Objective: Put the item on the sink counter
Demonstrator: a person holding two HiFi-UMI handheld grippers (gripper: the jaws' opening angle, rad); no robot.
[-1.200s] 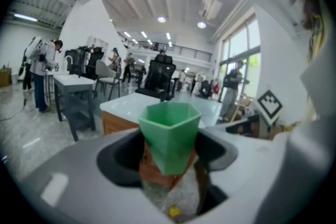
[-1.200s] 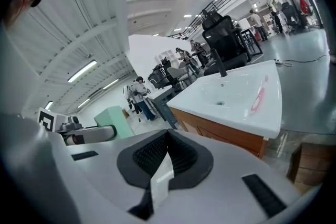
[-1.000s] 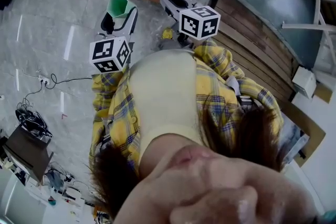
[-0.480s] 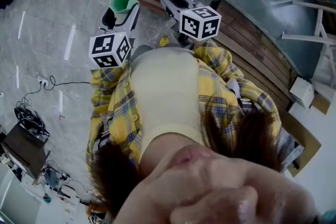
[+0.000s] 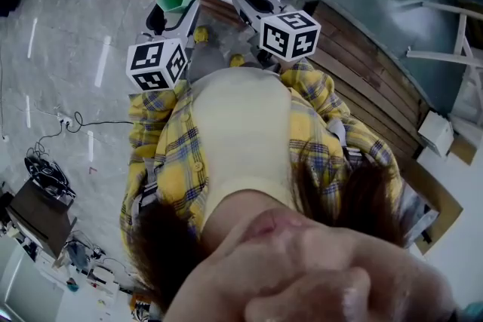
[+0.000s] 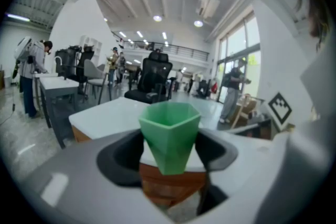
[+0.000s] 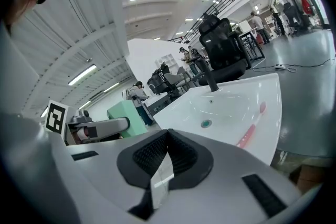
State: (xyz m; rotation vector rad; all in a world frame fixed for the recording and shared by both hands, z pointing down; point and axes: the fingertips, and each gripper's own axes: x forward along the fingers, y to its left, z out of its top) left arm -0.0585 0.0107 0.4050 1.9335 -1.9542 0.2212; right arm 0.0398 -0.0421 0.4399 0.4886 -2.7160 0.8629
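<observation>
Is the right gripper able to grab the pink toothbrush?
Probably yes. The toothbrush lies bare on the counter just ahead, with nothing between. The right gripper is empty, but its shut jaws must open first.

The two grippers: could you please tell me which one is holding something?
The left gripper: its fingers are shut on a green cup, whereas the right gripper has its fingers closed on nothing.

A green faceted cup (image 6: 170,136), narrowing toward its base, is held upright and open-topped between the jaws of the left gripper (image 6: 169,153). It is not set on the white sink table (image 7: 231,107); it is seen just short of the table's near edge.
</observation>
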